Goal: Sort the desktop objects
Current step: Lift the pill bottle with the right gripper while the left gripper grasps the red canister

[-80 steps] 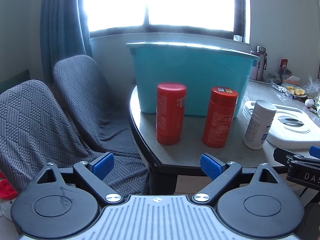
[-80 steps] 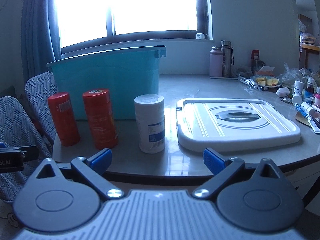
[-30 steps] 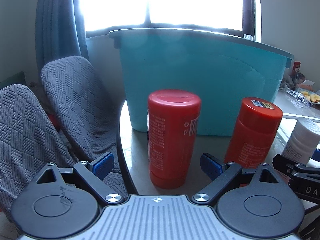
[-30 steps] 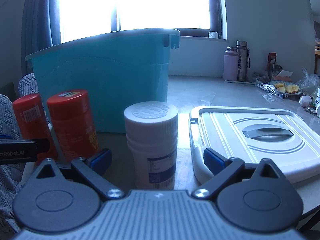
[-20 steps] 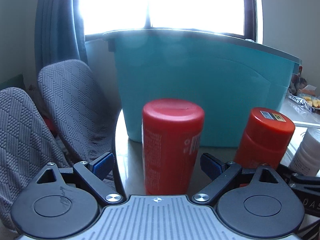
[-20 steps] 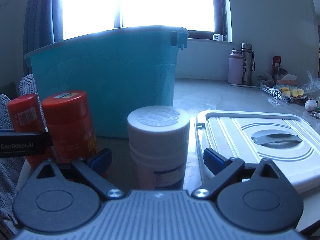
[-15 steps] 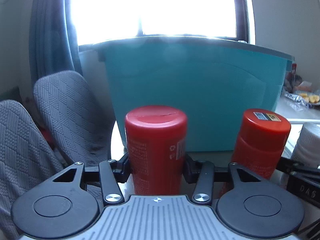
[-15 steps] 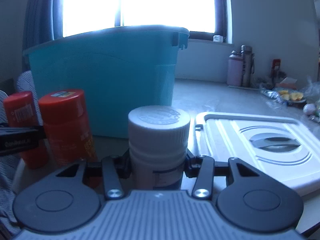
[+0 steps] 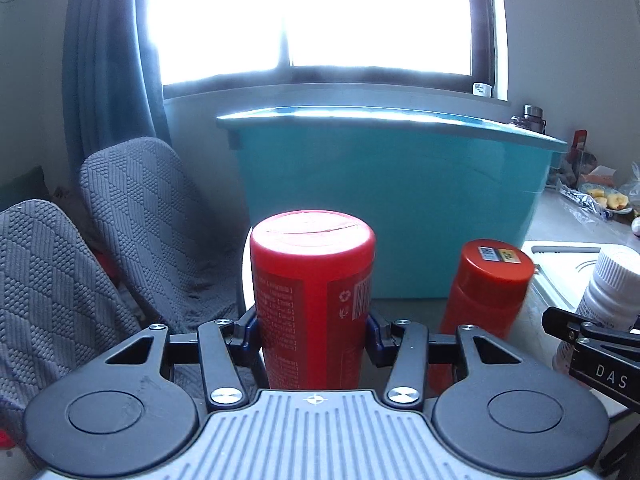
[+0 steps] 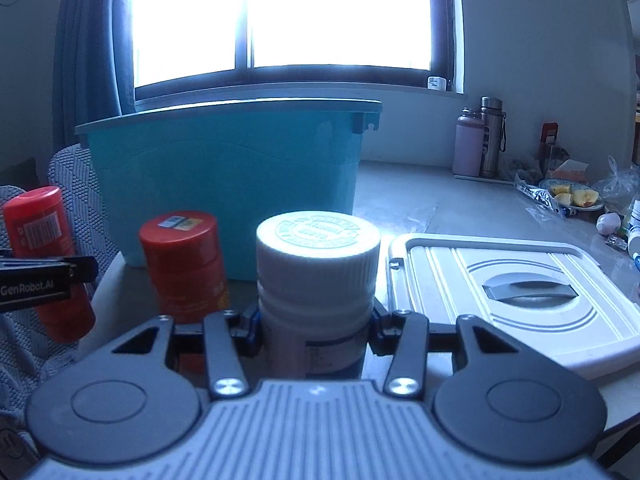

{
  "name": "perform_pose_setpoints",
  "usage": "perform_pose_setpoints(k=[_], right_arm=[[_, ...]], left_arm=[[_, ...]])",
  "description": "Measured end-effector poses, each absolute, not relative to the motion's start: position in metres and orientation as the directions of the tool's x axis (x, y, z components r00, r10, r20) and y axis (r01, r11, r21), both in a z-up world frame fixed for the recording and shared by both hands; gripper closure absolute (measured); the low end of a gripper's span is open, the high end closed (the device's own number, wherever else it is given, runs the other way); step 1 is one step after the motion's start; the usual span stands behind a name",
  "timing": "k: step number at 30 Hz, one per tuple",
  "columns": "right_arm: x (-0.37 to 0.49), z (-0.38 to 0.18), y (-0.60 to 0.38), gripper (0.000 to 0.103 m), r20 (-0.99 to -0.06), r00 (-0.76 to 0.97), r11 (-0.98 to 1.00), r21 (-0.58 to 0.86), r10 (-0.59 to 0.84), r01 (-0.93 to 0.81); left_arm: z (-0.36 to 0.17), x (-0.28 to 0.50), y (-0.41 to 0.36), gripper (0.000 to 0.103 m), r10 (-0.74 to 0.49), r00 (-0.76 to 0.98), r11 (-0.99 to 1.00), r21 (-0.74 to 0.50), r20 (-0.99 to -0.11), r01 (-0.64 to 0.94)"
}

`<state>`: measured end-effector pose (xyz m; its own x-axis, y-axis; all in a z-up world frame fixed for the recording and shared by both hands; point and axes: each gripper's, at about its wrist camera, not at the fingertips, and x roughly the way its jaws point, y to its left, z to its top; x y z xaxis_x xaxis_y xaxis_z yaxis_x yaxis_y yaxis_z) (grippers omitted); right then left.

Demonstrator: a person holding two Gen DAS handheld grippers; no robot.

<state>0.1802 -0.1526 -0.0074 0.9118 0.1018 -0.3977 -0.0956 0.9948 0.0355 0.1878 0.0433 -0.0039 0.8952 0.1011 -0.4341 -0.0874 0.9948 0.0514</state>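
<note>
Red plastic fills the left wrist view: a red canister (image 9: 312, 300) is clamped upright by the left gripper (image 9: 312, 330). A white bottle (image 10: 318, 292) is clamped likewise by the right gripper (image 10: 316, 330). Between them, an orange-red bottle (image 10: 182, 264) is left standing on the tabletop (image 10: 440, 204). Directly behind, the way is blocked by a teal bin (image 10: 228, 164); its white lid (image 10: 508, 296) lies flat alongside.

Before the teal storage bin (image 9: 392, 208), upright: red canister (image 9: 312, 300), tool-clamped; orange-red bottle (image 9: 486, 288) free; white pill bottle (image 10: 318, 292), tool-clamped.
</note>
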Motion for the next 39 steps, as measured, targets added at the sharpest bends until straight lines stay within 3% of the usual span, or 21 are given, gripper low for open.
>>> perform_pose_setpoints(k=[24, 39], right_arm=[[0.072, 0.019, -0.148, 0.055, -0.427, 0.9, 0.996, 0.044, 0.088, -0.077], [0.041, 0.054, -0.143, 0.055, -0.387, 0.919, 0.998, 0.031, 0.069, -0.062]], left_arm=[[0.032, 0.063, 0.057, 0.054, 0.082, 0.875, 0.997, 0.038, -0.477, -0.072], [0.069, 0.025, 0.065, 0.054, 0.061, 0.89, 0.998, 0.036, -0.451, -0.05]])
